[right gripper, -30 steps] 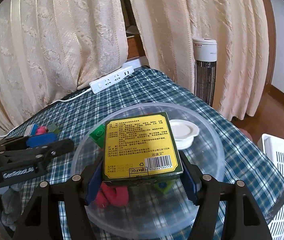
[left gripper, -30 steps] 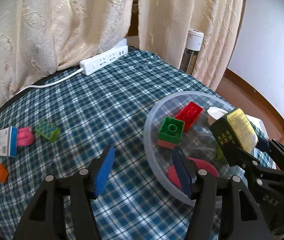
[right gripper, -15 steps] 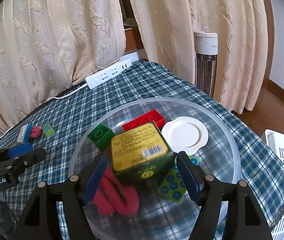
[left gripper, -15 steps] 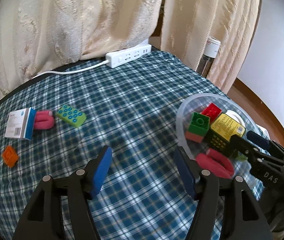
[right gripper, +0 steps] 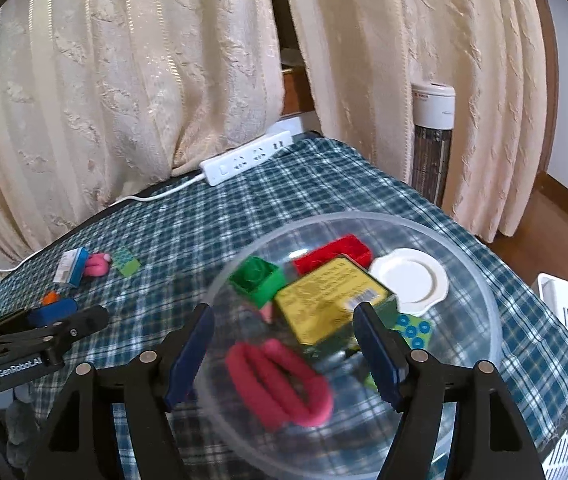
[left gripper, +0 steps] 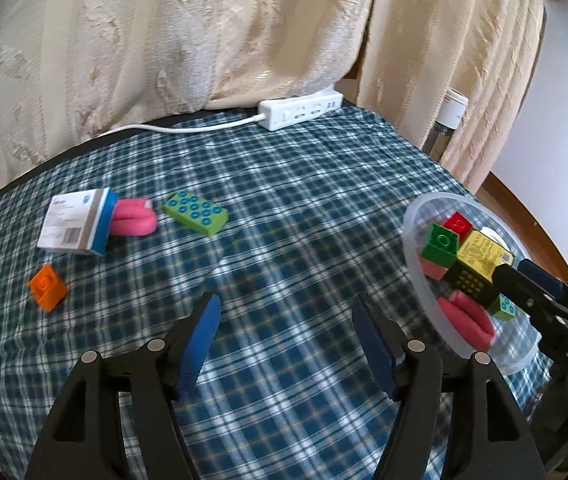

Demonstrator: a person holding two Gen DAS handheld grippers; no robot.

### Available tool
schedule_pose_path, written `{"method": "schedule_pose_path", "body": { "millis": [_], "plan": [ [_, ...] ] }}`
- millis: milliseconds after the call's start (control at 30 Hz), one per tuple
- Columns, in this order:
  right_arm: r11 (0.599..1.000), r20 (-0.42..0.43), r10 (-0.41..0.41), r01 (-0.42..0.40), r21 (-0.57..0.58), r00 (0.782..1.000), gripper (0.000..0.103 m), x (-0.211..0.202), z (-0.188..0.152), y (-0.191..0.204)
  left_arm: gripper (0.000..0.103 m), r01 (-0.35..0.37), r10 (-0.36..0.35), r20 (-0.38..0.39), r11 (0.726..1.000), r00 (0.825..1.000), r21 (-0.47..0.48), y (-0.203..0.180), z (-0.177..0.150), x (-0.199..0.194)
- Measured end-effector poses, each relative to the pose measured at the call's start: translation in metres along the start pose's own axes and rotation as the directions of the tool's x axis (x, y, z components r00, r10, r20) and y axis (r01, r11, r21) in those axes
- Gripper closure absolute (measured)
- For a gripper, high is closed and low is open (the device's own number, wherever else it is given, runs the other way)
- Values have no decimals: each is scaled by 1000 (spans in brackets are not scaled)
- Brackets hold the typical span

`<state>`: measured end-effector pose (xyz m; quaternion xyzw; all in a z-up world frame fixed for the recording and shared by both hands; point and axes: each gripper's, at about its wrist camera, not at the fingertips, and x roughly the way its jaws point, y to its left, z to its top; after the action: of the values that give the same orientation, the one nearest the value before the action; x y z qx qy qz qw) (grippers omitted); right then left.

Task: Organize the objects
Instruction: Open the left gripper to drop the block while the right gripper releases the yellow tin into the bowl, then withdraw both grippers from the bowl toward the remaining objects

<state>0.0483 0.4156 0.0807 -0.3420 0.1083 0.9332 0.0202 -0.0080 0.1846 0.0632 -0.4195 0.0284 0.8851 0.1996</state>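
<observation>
We saw the clear bowl point(right gripper: 480, 280) standing on the checked tablecloth point(left gripper: 304, 208), near the cloth's right edge. Inside it lay a yellow-topped box point(right gripper: 330, 300), tilted, with a green block point(right gripper: 257, 280) and a red block point(right gripper: 334, 254) just beside it, a white lid point(right gripper: 410, 280) to its right, a pink curled piece point(right gripper: 279, 384) in front, and a green card with blue dots point(right gripper: 414, 330) partly under the box.

Our right gripper point(right gripper: 284, 344) hung over the near part of the bowl, its jaws apart and touching nothing; the box sat free beyond them.

Our left gripper point(left gripper: 286, 336) hovered over bare cloth left of the bowl, its jaws opening with nothing between them.

Further left on the cloth, well apart from the bowl, lay a second green card with blue dots point(left gripper: 195, 214), a second pink curled piece point(left gripper: 133, 220) touching a small white and blue box point(left gripper: 77, 226), and an orange block point(left gripper: 47, 286) nearer to us.

At the far edge lay a white power strip point(left gripper: 300, 110) with its cord, in front of cream curtains point(left gripper: 203, 32). A white heater point(right gripper: 432, 136) stood beyond the table.
</observation>
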Motion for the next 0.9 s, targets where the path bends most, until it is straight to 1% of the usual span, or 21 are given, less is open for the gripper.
{"method": "schedule_pose_path", "body": {
  "millis": [233, 433, 633, 700, 900],
  "plan": [
    [999, -9, 35, -36, -38, 999, 28, 3, -2, 28, 33, -27, 27, -5, 999, 1000, -44, 29, -5, -5],
    [995, -25, 68, -70, -73, 997, 28, 9, -6, 53, 33, -80, 80, -7, 993, 997, -91, 62, -11, -10],
    [989, -38, 91, -95, -112, 995, 28, 13, -7, 74, 33, -127, 127, -10, 979, 992, -158, 97, -15, -14],
    [987, -46, 98, -103, -120, 994, 28, 15, -8, 80, 33, -148, 149, -9, 970, 989, -193, 109, -17, -17],
    [982, -87, 127, -138, -132, 988, 28, 26, -13, 96, 33, -192, 193, -22, 951, 981, -244, 139, -21, -18]
  ]
}}
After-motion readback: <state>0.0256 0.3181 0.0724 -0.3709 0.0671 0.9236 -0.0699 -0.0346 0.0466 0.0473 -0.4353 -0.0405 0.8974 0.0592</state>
